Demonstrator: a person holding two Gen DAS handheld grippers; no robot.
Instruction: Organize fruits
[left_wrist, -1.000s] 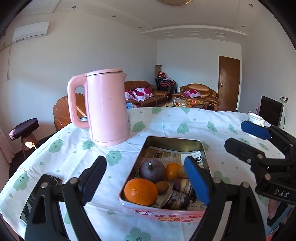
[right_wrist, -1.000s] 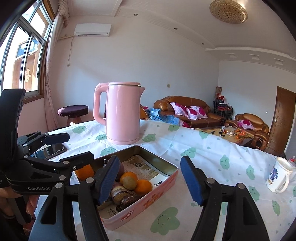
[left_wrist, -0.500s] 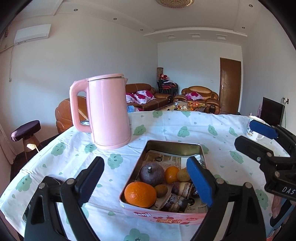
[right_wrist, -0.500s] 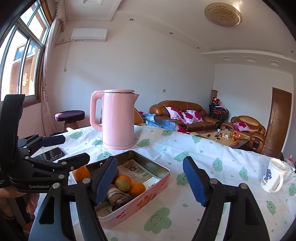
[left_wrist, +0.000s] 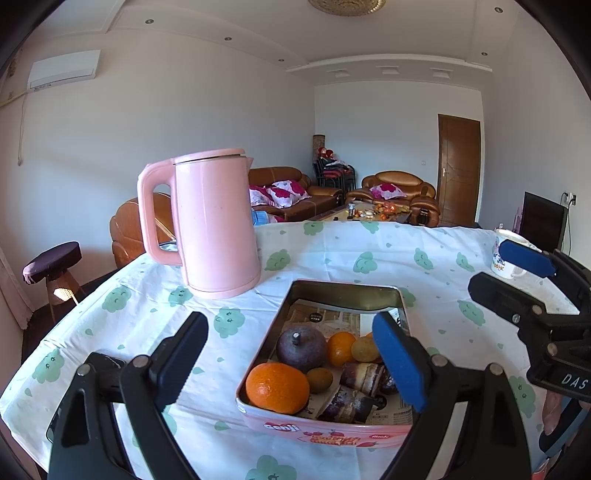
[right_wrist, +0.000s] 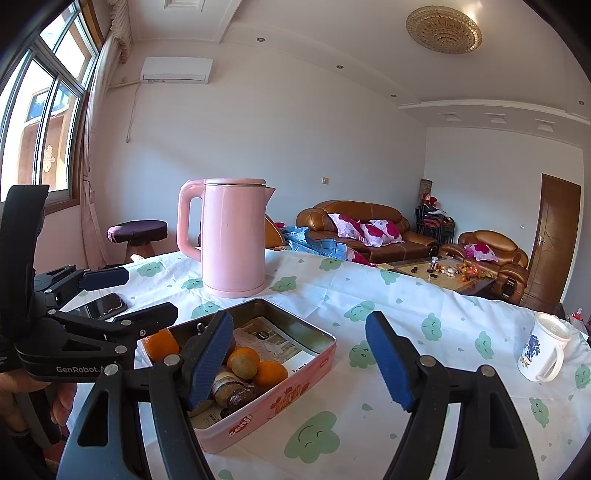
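Hovering both tools spread & empty: left tool (left_wrist: 290, 363) sits over the tin (left_wrist: 343, 291), big orange (left_wrist: 277, 387) at its 6 o'clock corner; right tool (right_wrist: 299, 354) waits at tin's 3 o'clock so you get clear access.

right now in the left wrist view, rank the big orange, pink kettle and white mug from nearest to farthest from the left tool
1. Big orange, in the tin's near corner, just ahead of the left tool.
2. Pink kettle, farther back on the left.
3. White mug, far right edge of the table.
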